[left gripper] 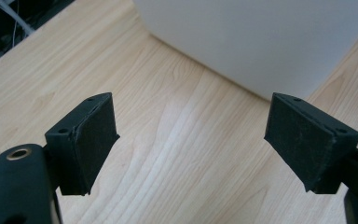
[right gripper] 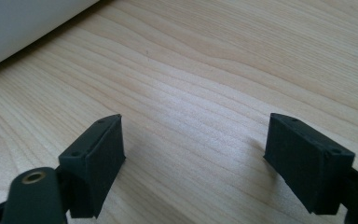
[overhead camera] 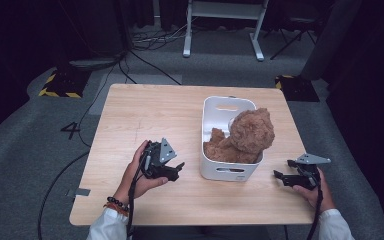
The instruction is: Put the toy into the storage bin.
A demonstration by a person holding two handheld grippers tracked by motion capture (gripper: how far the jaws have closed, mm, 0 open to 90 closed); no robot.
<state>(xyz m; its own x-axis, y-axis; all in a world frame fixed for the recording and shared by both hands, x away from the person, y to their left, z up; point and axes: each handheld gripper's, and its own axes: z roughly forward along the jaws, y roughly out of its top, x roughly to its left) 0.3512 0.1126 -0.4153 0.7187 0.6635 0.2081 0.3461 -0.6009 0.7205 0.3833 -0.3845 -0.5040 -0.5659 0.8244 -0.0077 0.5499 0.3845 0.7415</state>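
A brown plush teddy bear point(overhead camera: 245, 135) lies in a white plastic bin point(overhead camera: 215, 167) on the wooden table point(overhead camera: 145, 115), its head rising above the rim. My left gripper point(overhead camera: 179, 167) rests just left of the bin, held in a hand, jaws wide open with nothing between them. The left gripper view shows the left gripper point(left gripper: 191, 140) over bare wood, facing the white bin's wall point(left gripper: 261, 37). My right gripper point(overhead camera: 280, 175) sits right of the bin near the table's edge, also open and empty. In the right gripper view, the right gripper point(right gripper: 193, 161) faces bare wood, the bin's wall point(right gripper: 23, 23) at top left.
The table stands on grey carpet. Cables point(overhead camera: 145, 55) run across the floor behind it, near a white desk frame point(overhead camera: 225, 30). Yellow-black striped floor plates point(overhead camera: 60, 85) lie at the far left and far right. The table's left half is bare wood.
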